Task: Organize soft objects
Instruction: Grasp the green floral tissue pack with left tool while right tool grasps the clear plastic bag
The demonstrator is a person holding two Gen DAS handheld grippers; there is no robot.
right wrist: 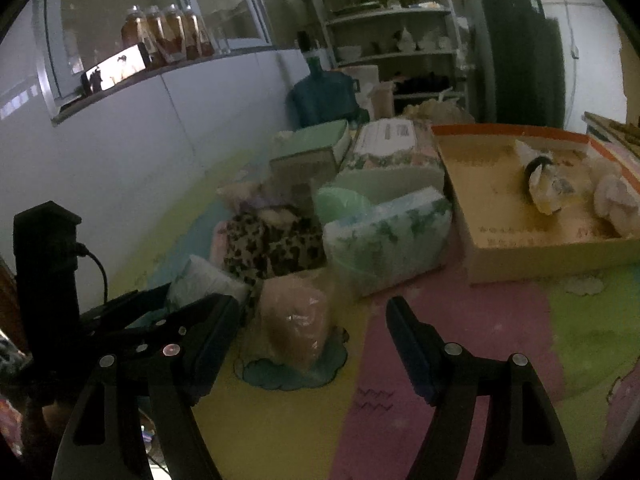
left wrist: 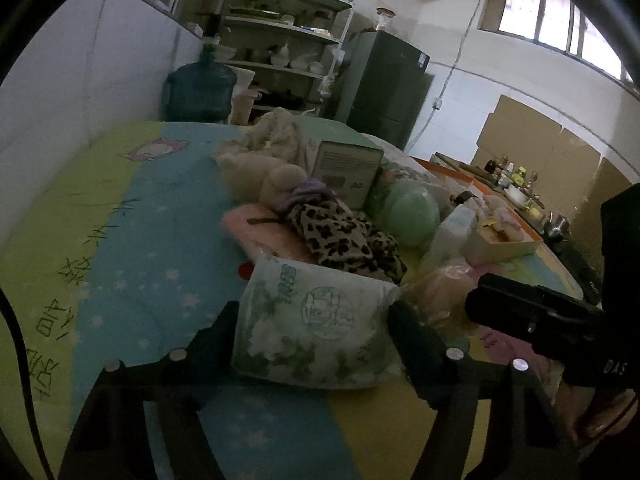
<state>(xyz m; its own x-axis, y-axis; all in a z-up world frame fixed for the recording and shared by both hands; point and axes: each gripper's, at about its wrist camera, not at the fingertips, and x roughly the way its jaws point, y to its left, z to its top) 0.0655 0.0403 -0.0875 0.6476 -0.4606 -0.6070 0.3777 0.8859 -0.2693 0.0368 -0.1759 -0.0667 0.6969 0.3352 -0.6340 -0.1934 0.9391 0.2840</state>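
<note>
We bracket the floral tissue pack (left wrist: 316, 324) with our left gripper (left wrist: 316, 320), jaws apart, pads just beside its ends but prob. not yet pressing; the dim view leaves contact unclear. Pack lies on the patterned mat (left wrist: 140, 240), in front of the leopard cloth (left wrist: 344, 240). Right gripper (right wrist: 312, 344) hangs apart, empty, w/ the bagged pink item (right wrist: 296, 320) just ahead. Best squeeze evenly at mid-height, lift straight, avoid dragging neighbours.
</note>
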